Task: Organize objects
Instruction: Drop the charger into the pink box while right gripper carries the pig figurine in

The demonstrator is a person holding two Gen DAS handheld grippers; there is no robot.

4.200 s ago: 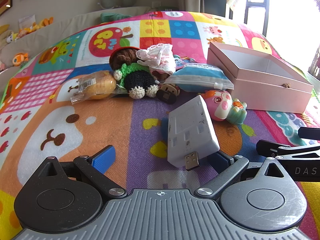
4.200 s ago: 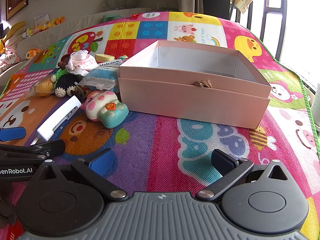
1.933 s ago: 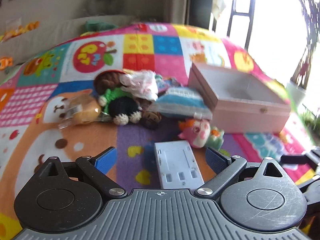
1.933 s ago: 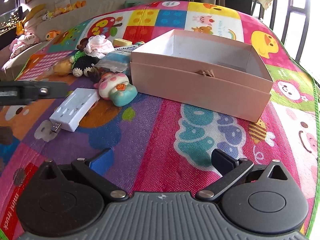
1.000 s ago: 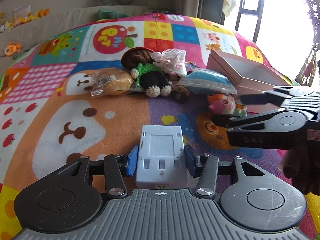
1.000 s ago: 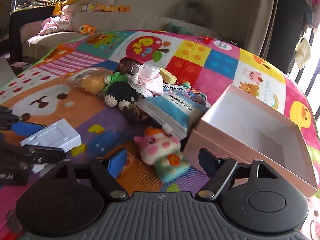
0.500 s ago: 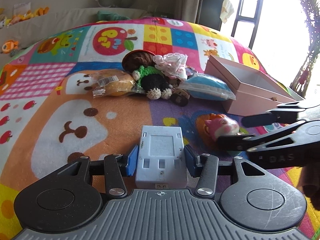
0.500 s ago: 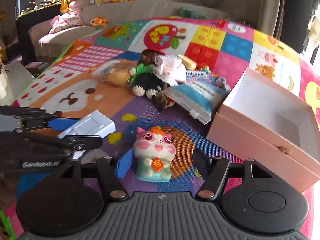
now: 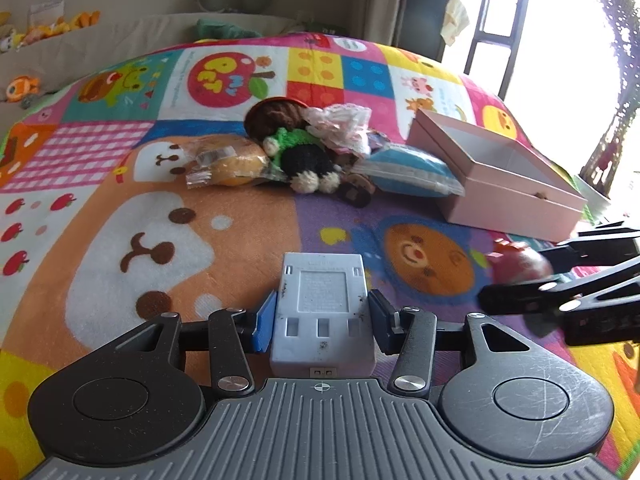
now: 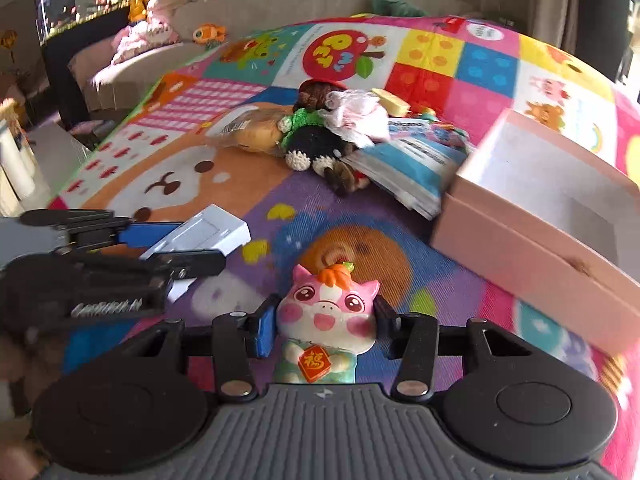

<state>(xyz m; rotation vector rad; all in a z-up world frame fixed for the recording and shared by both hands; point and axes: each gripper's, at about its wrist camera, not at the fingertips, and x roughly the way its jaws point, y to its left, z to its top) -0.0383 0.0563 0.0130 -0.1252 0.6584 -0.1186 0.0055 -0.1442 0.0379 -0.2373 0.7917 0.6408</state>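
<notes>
Both grippers are loaded, presumably for the open pink box (image 10: 532, 216) on the mat; the left gripper (image 9: 322, 322) clamps the grey adapter (image 9: 322, 312) by its sides; the right gripper (image 10: 326, 332) — jaws just closed — pinches the pig toy (image 10: 326, 320) at its cheeks.

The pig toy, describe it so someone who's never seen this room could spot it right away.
Start at the open pink box on the colourful play mat. In front of it, the right tool has just closed on the pig toy. It is the only pink-faced figure, with an orange tuft and a red tag on its green body.
</notes>
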